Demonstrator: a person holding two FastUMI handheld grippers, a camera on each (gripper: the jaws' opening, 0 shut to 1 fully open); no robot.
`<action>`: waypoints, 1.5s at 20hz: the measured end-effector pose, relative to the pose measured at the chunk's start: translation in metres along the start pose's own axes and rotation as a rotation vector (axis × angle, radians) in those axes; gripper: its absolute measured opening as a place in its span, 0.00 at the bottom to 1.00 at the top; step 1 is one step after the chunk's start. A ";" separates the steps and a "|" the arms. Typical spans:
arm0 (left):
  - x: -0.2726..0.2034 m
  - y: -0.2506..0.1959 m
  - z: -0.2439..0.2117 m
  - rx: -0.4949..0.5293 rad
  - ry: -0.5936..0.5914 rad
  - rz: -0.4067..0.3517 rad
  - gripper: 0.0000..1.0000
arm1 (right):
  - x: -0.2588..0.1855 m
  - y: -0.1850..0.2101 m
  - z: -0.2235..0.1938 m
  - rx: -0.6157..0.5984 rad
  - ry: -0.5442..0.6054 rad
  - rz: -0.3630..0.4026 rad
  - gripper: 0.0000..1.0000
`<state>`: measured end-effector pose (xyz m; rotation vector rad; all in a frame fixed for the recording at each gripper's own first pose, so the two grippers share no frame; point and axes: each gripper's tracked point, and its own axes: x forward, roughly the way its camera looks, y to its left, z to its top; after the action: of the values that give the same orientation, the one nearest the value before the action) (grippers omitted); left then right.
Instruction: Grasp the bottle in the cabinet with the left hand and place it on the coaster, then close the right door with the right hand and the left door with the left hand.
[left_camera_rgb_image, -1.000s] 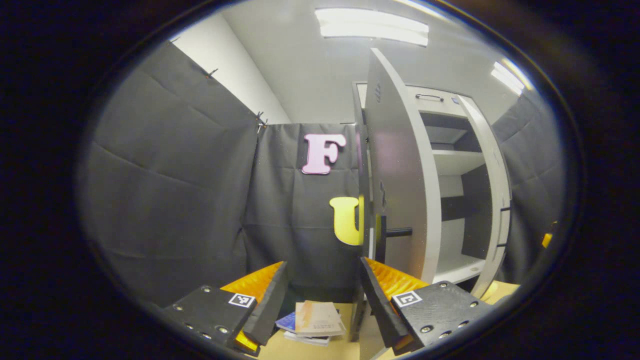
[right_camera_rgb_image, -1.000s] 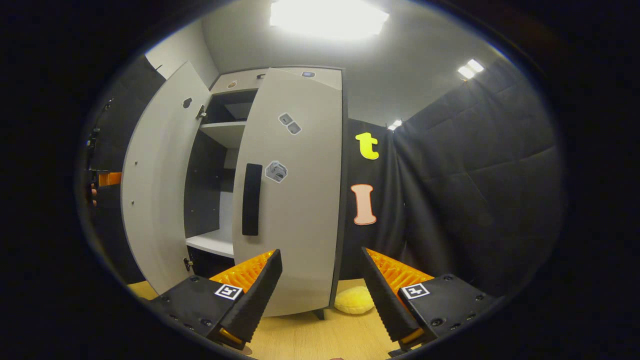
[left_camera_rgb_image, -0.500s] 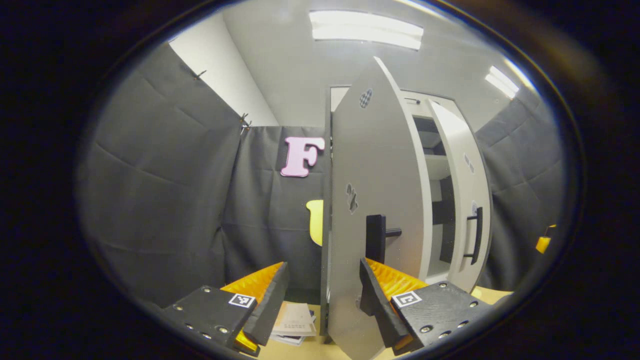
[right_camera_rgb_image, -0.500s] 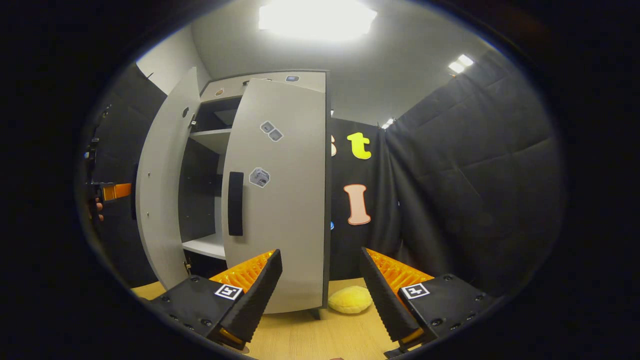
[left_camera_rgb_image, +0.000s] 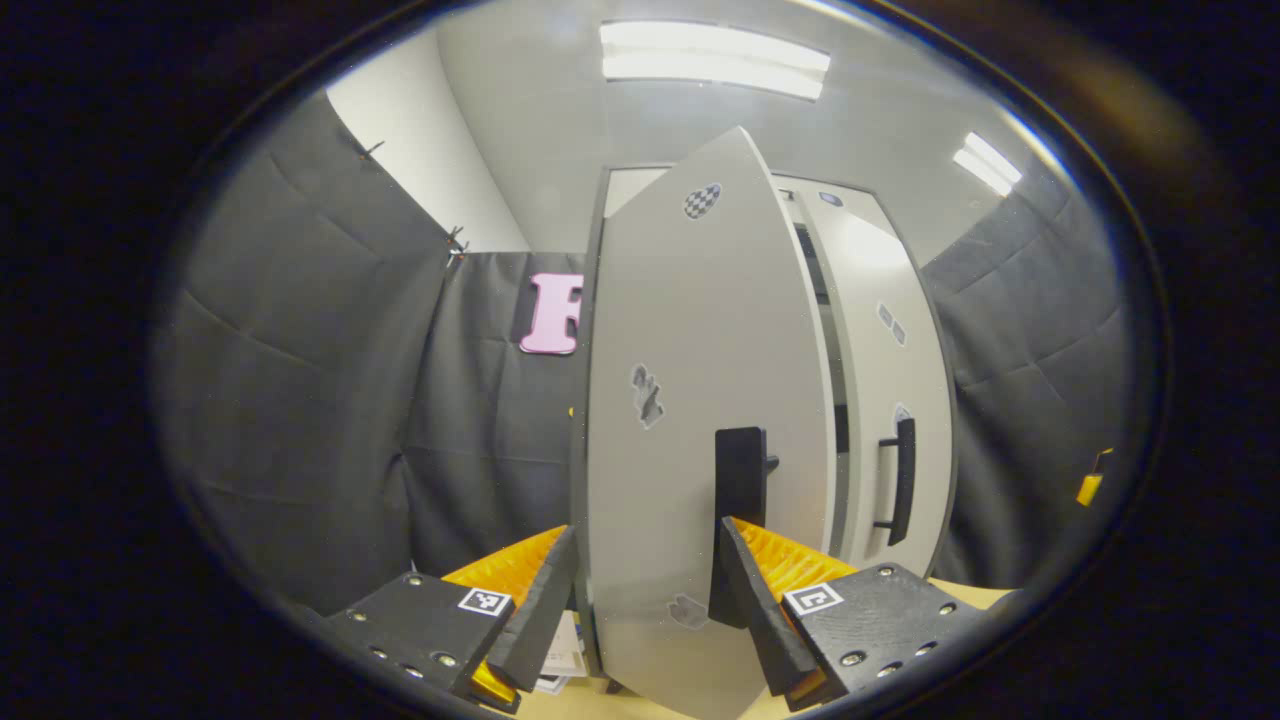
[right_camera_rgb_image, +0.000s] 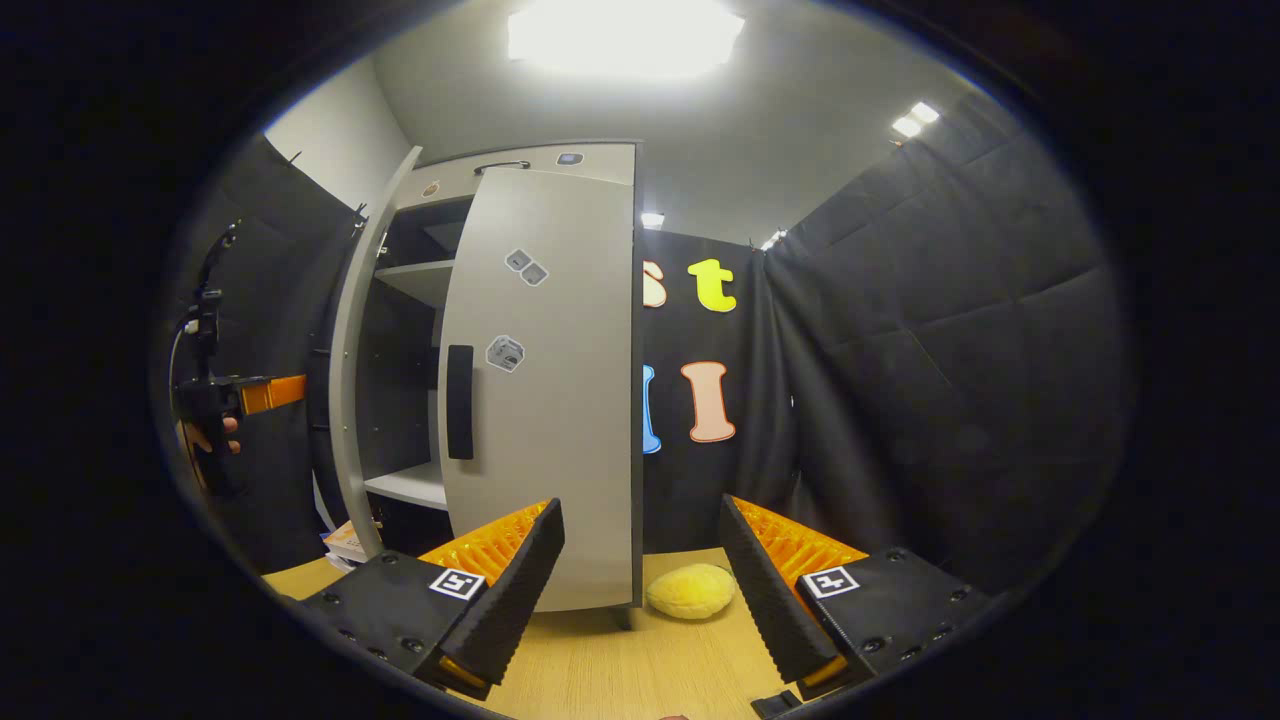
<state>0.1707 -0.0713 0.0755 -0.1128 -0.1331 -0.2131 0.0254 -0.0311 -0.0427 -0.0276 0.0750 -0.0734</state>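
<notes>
My left tool (left_camera_rgb_image: 645, 600) gapes open, the left door (left_camera_rgb_image: 690, 420) standing upright between its fingers, free edge toward me. A narrow gap remains before the right door (left_camera_rgb_image: 890, 400). My right tool (right_camera_rgb_image: 640, 590) is open above the worktop (right_camera_rgb_image: 640, 670); there, shelves (right_camera_rgb_image: 415, 280) show at centre left. I can't see the bottle.

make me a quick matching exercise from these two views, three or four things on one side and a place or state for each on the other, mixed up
Things:
1. left door
2. right door
3. yellow lump
4. books

Places or states:
A. on the table, right of the cabinet
B. between the left tool's fingers, partly open
C. almost shut, dark handle at mid height
D. stacked on the table by the cabinet's left foot

Pairs: 1-B, 2-C, 3-A, 4-D
</notes>
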 end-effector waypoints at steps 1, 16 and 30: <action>0.003 -0.009 -0.002 0.009 0.000 -0.008 0.83 | -0.002 -0.002 0.000 -0.001 0.000 0.001 0.99; -0.021 -0.012 0.026 0.132 -0.007 0.099 0.83 | -0.012 0.005 0.030 0.018 -0.040 0.152 0.99; -0.141 0.021 0.027 0.140 0.022 0.069 0.83 | -0.083 0.047 0.058 0.023 -0.076 0.155 0.99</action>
<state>0.0359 -0.0188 0.0801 0.0245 -0.1220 -0.1360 -0.0492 0.0232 0.0201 -0.0012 0.0000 0.0821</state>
